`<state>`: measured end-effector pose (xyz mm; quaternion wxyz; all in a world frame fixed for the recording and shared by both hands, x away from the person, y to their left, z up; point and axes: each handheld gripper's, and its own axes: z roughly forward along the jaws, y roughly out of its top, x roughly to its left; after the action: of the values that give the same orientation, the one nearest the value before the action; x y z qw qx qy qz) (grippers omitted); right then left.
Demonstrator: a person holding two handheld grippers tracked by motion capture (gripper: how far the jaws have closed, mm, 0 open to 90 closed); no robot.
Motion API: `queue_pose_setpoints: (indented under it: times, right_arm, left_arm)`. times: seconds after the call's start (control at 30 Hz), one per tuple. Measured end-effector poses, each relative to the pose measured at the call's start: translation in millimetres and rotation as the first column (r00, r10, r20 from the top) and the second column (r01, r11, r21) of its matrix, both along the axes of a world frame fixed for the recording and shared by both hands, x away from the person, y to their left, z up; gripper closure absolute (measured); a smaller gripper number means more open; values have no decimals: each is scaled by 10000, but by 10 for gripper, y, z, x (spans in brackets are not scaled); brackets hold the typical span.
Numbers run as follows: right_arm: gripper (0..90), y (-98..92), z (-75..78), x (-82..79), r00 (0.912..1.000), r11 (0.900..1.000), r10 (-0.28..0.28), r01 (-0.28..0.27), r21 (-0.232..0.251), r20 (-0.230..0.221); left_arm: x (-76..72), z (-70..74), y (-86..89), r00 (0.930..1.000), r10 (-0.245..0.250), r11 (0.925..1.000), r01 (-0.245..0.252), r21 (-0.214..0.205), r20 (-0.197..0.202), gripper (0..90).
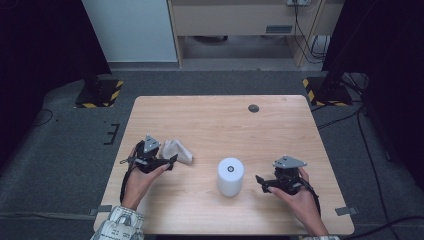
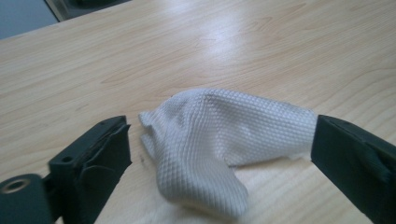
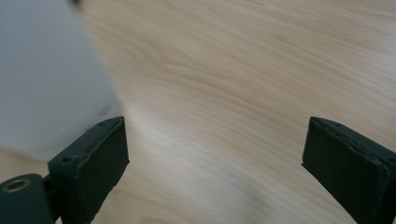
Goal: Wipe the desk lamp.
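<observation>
A crumpled white textured cloth (image 1: 179, 151) lies on the left part of the wooden table (image 1: 215, 120). My left gripper (image 1: 171, 161) rests low beside it, pointing right, jaws wide apart. In the left gripper view the cloth (image 2: 219, 140) lies between the jaws of the left gripper (image 2: 219, 161), its right end reaching the right jaw, and nothing is pinched. A white roll of paper (image 1: 230, 176) stands upright near the table's middle front. My right gripper (image 1: 260, 181) is just right of the roll, pointing at it. In the right gripper view the right gripper (image 3: 215, 158) stands open over bare wood, with the roll (image 3: 46, 84) blurred at the left.
A small dark round hole (image 1: 253, 108) sits in the tabletop near the far edge. Beyond the table are a grey floor, two black stands with yellow-striped bases (image 1: 102, 92), and a wooden cabinet (image 1: 235, 20) with hanging cables.
</observation>
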<state>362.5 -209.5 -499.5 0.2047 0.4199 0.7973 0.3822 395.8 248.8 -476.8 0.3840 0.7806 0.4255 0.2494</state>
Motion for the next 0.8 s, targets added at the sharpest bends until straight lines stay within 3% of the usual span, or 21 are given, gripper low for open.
queue_pose_setpoints:
  times: [0.13, 0.27, 0.33, 0.43, 0.5, 0.6, 0.7, 0.8]
  right_arm:
    - [79, -181, -49, 114, 9928, 9932, -1159, 1157, -99, -285]
    - [81, -307, -136, 174, 9794, 9829, -1833, 1811, -333, -846]
    - [81, -378, -169, 215, 9735, 9778, -2087, 2059, -381, -936]
    - [81, -487, -218, 286, 9627, 9683, -2499, 2480, -311, -1035]
    - [80, -538, -246, 322, 9547, 9620, -2730, 2711, -317, -1188]
    - [81, -601, -290, 369, 9449, 9531, -3025, 3004, -360, -1254]
    - [94, -617, -329, 404, 9405, 9500, -3122, 3086, -470, -1341]
    - [92, -579, -370, 429, 9396, 9445, -3272, 3221, -643, -999]
  left_arm:
    - [-156, -56, 179, 9996, 160, 9998, -156, 141, -253, 30]
    - [-260, -166, 318, 9947, 197, 9927, -75, 1200, -1011, 43]
    - [-310, -198, 396, 9924, 412, 9887, -236, 1483, -1164, 51]
    - [-348, -199, 501, 9912, 626, 9903, -472, 1304, -1163, 56]
    - [-359, -257, 554, 9874, 624, 9915, -446, 1224, -1454, 48]
    - [-336, -355, 569, 9817, 465, 9884, -184, 1510, -1847, 51]
    - [-287, -401, 528, 9806, 245, 9921, 1, 1256, -1946, 56]
    - [-233, -459, 471, 9783, 79, 9917, 189, 1272, -2070, 51]
